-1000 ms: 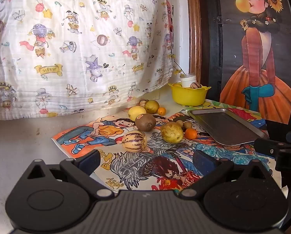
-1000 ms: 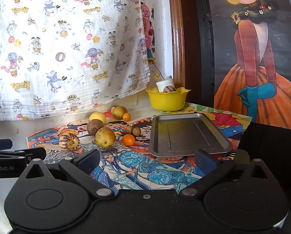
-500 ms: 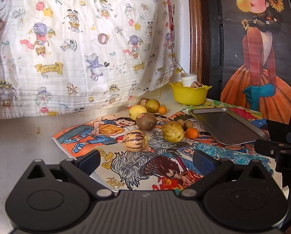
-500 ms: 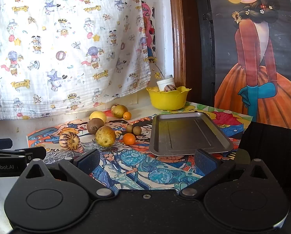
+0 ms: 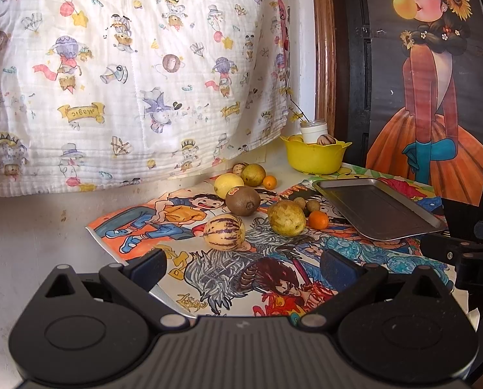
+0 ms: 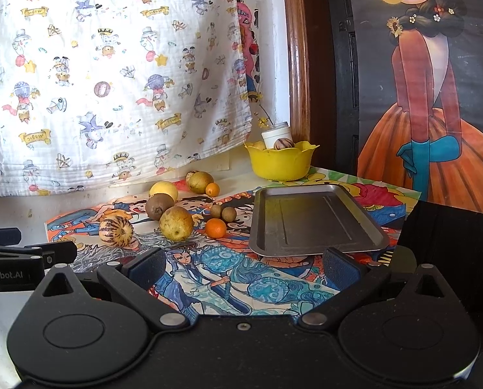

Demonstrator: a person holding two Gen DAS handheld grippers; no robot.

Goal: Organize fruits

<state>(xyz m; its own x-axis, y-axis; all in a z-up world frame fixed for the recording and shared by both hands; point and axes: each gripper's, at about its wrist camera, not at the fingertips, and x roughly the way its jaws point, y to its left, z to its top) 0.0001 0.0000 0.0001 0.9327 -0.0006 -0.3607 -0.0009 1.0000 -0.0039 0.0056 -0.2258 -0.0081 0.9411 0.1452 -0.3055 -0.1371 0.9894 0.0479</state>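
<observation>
Several fruits lie on a colourful cartoon mat (image 5: 267,275): a striped melon (image 5: 224,231), a kiwi (image 5: 243,200), a yellow-green pear (image 5: 286,217), a lemon (image 5: 228,185) and a small orange (image 5: 318,220). An empty grey metal tray (image 5: 380,207) lies to their right. In the right wrist view the tray (image 6: 312,220) is straight ahead, with the pear (image 6: 176,223) and small orange (image 6: 215,228) to its left. My left gripper (image 5: 243,267) is open and empty, short of the melon. My right gripper (image 6: 244,265) is open and empty, short of the tray.
A yellow bowl (image 5: 315,159) with a white jar and a fruit stands at the back, against the wall. A printed white cloth (image 5: 128,74) hangs behind the fruits. A dark poster panel (image 5: 429,81) closes the right side.
Both grippers have edged slightly forward toward the mat. Nothing on the table has moved.
</observation>
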